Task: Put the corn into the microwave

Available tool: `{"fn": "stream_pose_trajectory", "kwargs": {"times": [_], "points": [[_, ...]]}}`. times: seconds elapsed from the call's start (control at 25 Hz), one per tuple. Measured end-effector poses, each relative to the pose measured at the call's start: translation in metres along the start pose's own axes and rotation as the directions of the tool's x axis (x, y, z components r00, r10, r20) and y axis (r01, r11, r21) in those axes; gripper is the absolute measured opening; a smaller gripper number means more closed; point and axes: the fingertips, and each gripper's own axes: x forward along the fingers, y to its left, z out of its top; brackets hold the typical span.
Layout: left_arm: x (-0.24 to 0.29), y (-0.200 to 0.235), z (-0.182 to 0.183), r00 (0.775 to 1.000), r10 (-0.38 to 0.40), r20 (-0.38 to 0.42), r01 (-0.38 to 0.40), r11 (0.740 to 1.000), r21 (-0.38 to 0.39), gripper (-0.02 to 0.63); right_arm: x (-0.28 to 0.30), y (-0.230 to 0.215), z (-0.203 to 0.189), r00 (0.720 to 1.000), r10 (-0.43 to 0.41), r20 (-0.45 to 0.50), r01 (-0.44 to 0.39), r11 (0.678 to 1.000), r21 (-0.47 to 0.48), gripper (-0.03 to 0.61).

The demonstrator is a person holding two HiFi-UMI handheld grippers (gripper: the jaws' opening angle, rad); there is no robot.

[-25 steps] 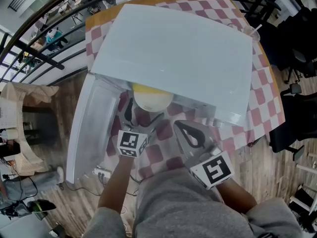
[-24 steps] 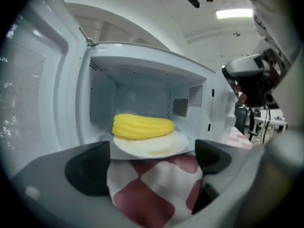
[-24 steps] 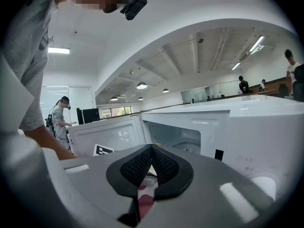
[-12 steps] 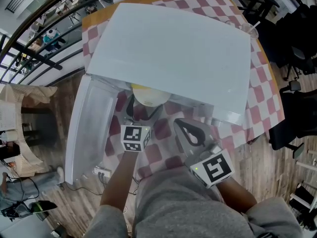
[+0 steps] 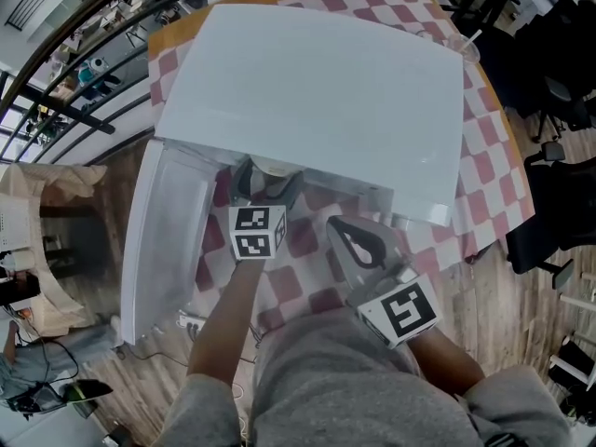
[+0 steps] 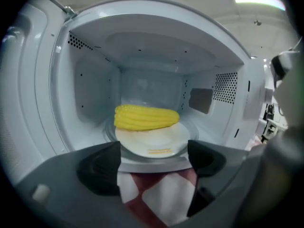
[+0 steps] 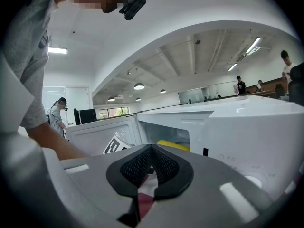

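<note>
A yellow corn cob [image 6: 146,118] lies on a white plate [image 6: 154,144] on the turntable inside the open white microwave [image 5: 317,101]. My left gripper [image 6: 153,153] is at the oven's mouth, its jaws wide and closing; the plate's near rim sits just ahead of the tips, and the pads do not visibly press on it. From above, the left gripper [image 5: 264,186] reaches under the oven's top edge, which hides most of the plate [image 5: 270,168]. My right gripper [image 7: 151,163] is shut and empty, and it hangs back at the front right [image 5: 346,240]. The corn [image 7: 173,145] shows through the opening.
The microwave door [image 5: 163,240] stands swung open to the left. A red and white checked cloth [image 5: 307,282] covers the table, whose near edge is close to the body. A cup with a straw [image 5: 470,52] stands at the far right corner. Black chairs [image 5: 559,110] are to the right.
The left gripper has moved forward toward the oven's mouth. The plate with the corn has gone from the mouth to further inside, now mostly hidden from above. The right gripper has stayed put.
</note>
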Motion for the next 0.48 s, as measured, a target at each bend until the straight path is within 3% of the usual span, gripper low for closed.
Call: {"fn": "stream_pose_trajectory", "kwargs": {"times": [0.24,0.48], "points": [[-0.001,0.0,0.0,0.999,0.023,-0.041,-0.024,0.999,-0.023,0.417,-0.012,-0.004,-0.003,1.0,-0.015,0.003,0.015,1.0,0.0,-0.002],[-0.009,-0.003,-0.001,0.996,0.036,-0.08,-0.039,0.999,-0.032,0.326,-0.029,-0.01,-0.006,0.998,-0.056,-0.002,0.056,0.998,-0.01,-0.002]]}}
